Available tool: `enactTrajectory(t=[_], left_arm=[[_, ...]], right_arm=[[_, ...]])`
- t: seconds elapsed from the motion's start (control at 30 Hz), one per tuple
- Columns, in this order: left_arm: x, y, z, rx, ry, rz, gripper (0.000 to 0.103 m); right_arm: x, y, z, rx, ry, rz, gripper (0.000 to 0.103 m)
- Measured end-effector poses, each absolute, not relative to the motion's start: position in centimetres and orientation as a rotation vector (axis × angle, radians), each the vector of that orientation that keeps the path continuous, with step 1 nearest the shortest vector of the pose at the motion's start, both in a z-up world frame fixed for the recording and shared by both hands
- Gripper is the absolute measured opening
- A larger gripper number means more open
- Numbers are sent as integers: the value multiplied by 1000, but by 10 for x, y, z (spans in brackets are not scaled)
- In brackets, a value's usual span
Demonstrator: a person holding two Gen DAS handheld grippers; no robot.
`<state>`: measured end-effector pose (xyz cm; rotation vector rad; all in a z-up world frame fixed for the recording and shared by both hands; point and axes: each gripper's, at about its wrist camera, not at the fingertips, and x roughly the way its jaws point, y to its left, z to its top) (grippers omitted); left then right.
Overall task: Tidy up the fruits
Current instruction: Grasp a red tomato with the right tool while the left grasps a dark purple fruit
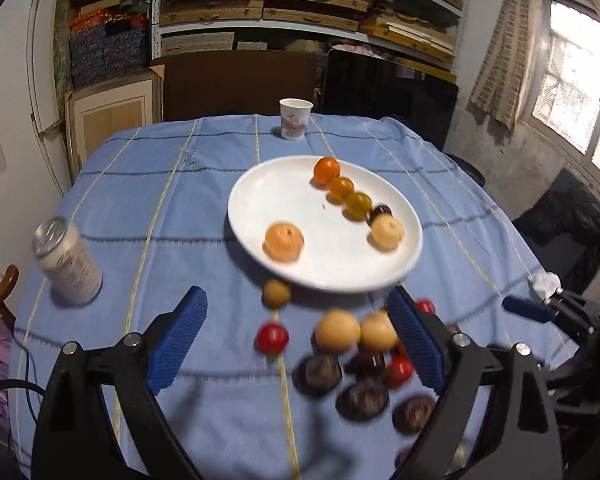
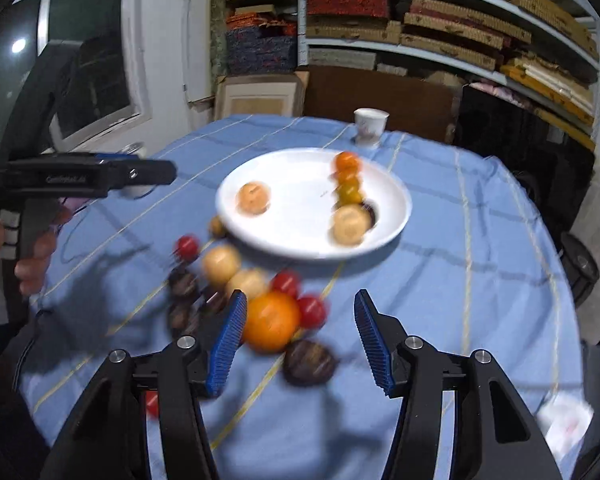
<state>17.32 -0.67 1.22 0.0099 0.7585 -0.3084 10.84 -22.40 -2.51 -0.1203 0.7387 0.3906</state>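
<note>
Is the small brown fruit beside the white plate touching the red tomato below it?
Apart. In the left wrist view, blue cloth shows between the brown fruit and the red tomato.

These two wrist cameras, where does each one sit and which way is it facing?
Left wrist view: sits on the left gripper, angled down across the table at the white plate; its open blue fingers show, with the right gripper at far right.
Right wrist view: sits on the right gripper, facing the same plate; its open fingers show, plus a hand holding the left gripper.
Shared: plate, paper cup, loose fruit.
</note>
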Motion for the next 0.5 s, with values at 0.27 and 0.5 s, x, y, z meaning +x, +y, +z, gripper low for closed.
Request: enactTrajectory(t=[0.27, 0.5], left_arm=[[104, 22, -11, -50, 788, -273, 90], [92, 33, -30, -62, 814, -221, 90]], right_arm=[[53, -168, -61, -165, 789, 478, 56], [66, -152, -80, -151, 831, 445, 43]])
